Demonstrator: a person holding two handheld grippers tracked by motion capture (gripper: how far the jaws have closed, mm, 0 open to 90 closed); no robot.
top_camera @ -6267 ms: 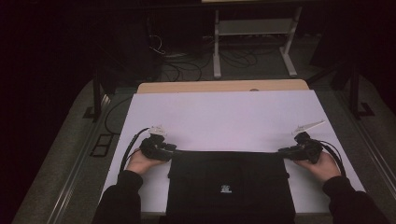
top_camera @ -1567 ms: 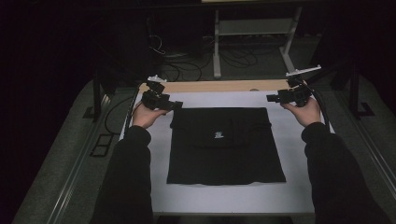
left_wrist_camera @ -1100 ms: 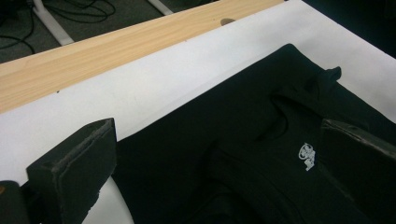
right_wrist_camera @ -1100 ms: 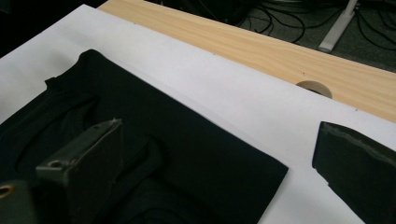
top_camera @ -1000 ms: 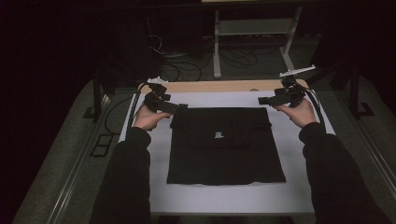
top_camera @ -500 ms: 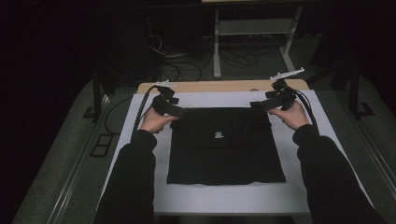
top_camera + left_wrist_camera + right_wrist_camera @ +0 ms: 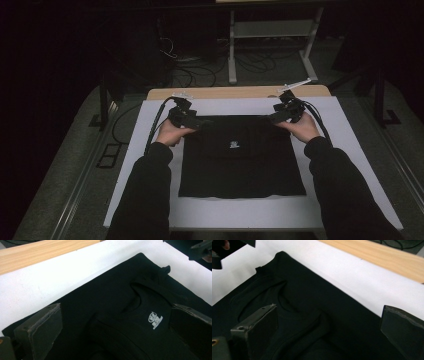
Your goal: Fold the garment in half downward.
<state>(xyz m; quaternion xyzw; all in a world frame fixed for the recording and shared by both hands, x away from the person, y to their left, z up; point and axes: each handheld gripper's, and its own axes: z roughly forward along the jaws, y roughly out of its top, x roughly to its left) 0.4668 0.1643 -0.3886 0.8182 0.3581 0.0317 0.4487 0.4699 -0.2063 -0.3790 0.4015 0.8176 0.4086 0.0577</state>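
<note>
Plainly the danger lies at the far corners of the black T-shirt, where both tools now hover. At the left, the left gripper sits over the shirt's far left corner with its jaws spread wide and nothing between them; in the left gripper view the cloth lies flat beneath the open pads. If it closes from this height it may catch only the top layer, and the folded layers beneath could slide apart. It could equally nip nothing, since the fabric looks thin and lies tight against the white worktop.

At the right, the right gripper stands likewise spread above the far right corner, empty. Should one side pinch and lift before the other, the shirt would likely skew and the neat square be spoiled.

The garment itself lies in the middle of the worktop, folded to a near square, chest upward, with a small white logo below the neckline. Its surface is smooth, with faint ridges where sleeves seem tucked under.
</note>
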